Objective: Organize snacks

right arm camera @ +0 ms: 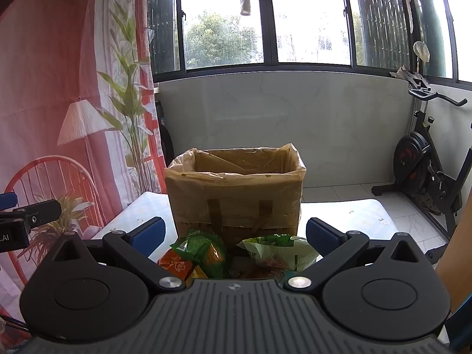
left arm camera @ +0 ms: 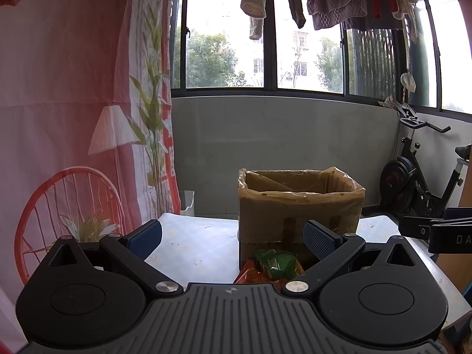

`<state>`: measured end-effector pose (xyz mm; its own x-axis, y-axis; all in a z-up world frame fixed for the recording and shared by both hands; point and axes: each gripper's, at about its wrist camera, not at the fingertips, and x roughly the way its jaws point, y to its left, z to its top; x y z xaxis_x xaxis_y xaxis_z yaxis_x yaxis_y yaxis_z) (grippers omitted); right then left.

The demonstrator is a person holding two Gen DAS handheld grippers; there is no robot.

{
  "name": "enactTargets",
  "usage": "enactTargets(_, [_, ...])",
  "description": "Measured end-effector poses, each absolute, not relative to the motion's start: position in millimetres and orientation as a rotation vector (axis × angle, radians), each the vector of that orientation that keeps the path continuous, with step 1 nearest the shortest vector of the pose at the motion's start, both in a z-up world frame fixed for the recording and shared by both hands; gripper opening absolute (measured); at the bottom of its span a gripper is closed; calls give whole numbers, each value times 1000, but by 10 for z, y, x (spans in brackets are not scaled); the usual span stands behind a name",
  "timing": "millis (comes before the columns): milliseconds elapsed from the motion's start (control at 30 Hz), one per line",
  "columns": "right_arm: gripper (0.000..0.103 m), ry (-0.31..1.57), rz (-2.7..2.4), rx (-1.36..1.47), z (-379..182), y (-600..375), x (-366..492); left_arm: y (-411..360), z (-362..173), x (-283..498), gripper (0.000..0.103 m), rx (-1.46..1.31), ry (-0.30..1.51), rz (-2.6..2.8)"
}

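one cardboard box [right arm camera: 236, 197], three snack packets [right arm camera: 203, 250], one exercise bike [right arm camera: 424, 162]

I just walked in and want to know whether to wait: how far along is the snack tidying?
Barely begun, it seems. Nothing shows above the rim of the lined cardboard box; its bottom is hidden. Nothing is in hand: the left gripper and right gripper are open and empty. The green packet, orange packet and pale green bag lie on the table before the box.
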<state>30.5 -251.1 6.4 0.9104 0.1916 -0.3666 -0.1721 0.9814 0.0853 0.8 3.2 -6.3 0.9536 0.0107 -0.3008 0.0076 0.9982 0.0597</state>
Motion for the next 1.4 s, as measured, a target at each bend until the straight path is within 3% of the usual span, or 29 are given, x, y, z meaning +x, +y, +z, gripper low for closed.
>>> enactTargets(1000, [103,384,192,60,45,-2514,311,60,-68,28,103,48,313,8])
enactTargets(1400, [103,282,255,166,-223,-2596,430,280,-192,384,103,19,313,74])
